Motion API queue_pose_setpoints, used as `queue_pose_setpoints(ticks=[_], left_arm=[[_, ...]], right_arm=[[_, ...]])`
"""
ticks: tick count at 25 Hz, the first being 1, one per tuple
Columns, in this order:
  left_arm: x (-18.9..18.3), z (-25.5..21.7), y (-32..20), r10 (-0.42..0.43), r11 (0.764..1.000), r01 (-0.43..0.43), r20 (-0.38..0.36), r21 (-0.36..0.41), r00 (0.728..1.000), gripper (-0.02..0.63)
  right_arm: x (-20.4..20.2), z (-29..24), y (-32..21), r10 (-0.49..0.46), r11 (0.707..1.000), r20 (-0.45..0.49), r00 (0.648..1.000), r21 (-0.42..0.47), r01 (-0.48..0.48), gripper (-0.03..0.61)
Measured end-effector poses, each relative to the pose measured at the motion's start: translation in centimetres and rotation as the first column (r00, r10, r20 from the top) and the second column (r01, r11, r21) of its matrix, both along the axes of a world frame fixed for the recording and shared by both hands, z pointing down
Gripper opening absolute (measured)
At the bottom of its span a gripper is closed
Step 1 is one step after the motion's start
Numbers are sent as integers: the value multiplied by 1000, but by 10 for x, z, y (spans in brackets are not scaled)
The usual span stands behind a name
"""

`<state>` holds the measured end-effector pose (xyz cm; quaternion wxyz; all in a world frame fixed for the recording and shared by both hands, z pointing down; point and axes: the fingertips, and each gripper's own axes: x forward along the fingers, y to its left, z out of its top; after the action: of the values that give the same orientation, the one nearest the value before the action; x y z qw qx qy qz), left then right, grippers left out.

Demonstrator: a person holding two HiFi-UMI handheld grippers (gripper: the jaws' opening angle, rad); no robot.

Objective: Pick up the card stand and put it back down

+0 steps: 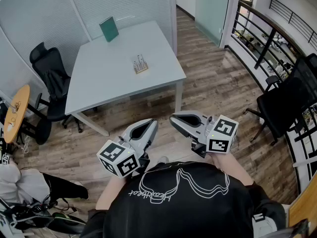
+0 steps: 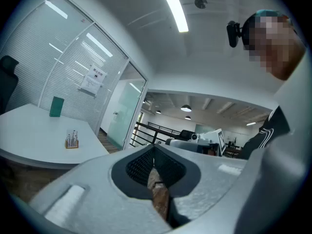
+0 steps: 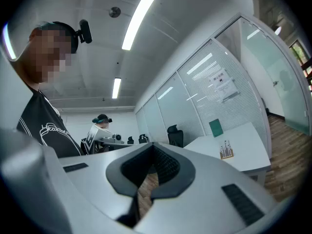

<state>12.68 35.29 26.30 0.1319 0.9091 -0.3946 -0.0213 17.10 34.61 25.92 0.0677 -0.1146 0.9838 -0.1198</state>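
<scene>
Card stand [image 1: 140,64] sits untouched on the surface [image 1: 109,81], well apart from left gripper [image 1: 150,126] and right gripper [image 1: 176,120], both closed, empty, held near the body; pick-up and set-down both remain.

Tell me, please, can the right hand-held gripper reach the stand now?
Probably not: the right hand-held gripper is near the person, and floor separates it from the table bearing the stand.

head view overlooks the table [image 1: 109,73]; both gripper views face it.
</scene>
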Motion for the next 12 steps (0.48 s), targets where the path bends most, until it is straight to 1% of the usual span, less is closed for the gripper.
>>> queue_pose_setpoints(ticks=[5, 9, 12], left_arm=[[11, -13, 10, 2, 1000, -2, 7, 11, 1000, 14], [11, -15, 10, 2, 1000, -3, 17, 12, 1000, 14], [7, -8, 5, -1, 1000, 1, 19, 0, 1000, 14]], right_arm=[[10, -10, 9, -4, 1000, 11, 1000, 2, 4, 8], [7, -8, 6, -3, 1000, 7, 1000, -28, 3, 9], [5, -2, 1, -7, 999, 14, 1000, -46, 7, 9]])
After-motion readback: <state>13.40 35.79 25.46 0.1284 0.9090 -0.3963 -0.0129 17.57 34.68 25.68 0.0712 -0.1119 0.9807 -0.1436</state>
